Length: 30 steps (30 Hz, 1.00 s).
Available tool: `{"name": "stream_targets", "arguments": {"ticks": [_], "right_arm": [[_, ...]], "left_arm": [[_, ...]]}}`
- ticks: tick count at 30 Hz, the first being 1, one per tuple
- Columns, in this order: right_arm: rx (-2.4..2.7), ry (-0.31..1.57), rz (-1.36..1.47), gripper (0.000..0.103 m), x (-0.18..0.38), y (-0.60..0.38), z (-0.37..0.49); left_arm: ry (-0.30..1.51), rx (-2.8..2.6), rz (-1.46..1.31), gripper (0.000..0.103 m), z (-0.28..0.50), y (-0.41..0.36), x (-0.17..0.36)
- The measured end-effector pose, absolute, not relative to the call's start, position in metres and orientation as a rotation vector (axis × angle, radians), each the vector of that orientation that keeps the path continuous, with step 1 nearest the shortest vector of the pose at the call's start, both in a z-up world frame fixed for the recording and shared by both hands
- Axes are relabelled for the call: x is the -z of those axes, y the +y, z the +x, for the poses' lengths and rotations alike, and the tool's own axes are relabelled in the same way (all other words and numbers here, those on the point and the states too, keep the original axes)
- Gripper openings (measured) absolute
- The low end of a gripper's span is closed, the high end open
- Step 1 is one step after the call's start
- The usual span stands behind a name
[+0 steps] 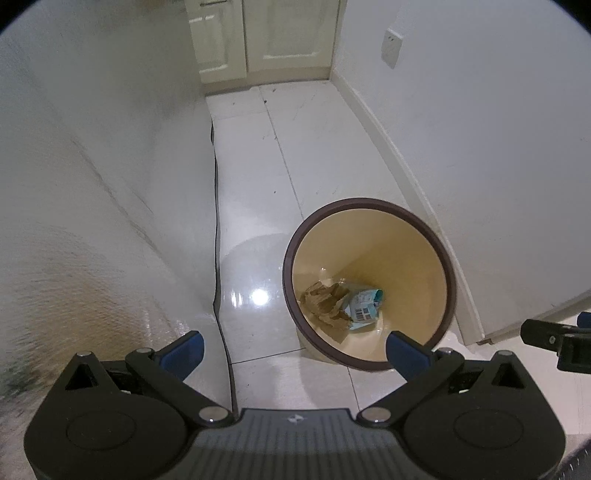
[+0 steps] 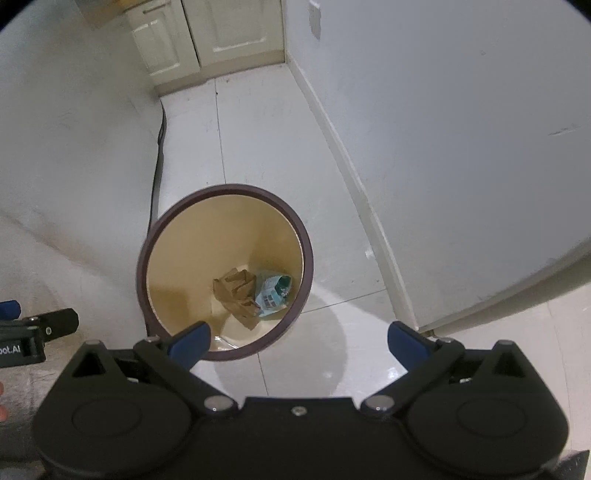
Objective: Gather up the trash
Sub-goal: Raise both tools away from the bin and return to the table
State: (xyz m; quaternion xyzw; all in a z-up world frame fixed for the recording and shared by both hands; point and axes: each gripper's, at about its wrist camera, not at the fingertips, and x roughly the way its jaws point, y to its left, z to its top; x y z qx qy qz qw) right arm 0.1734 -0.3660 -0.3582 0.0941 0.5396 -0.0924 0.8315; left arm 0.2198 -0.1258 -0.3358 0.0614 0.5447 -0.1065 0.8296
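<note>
Trash is lying at the bottom of the bin [image 2: 225,236]: crumpled brown paper [image 2: 236,295] touching a light blue carton [image 2: 273,293].

Both hand-held grippers are hovering above the tiled floor [image 1: 258,155] with jaws spread wide and nothing between them, the left hand-held gripper [image 1: 295,347] beside the bin's near rim and the right hand-held gripper [image 2: 297,341] just past it. Print on the carton is too small to be reading, the bin's outer wall is mostly hiding under its dark rim, and a cupboard [image 1: 266,33] is being cut off at the top.
</note>
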Motion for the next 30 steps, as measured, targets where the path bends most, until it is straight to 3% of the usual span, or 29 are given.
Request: {"name": "stream_targets", "arguments": {"ticks": [30], "right_arm": [[0.229, 0.804, 0.144, 0.103, 0.156, -0.341, 0.023]], "left_arm": [[0.844, 0.319, 0.078, 0.103, 0.085, -0.102, 0.133]]}}
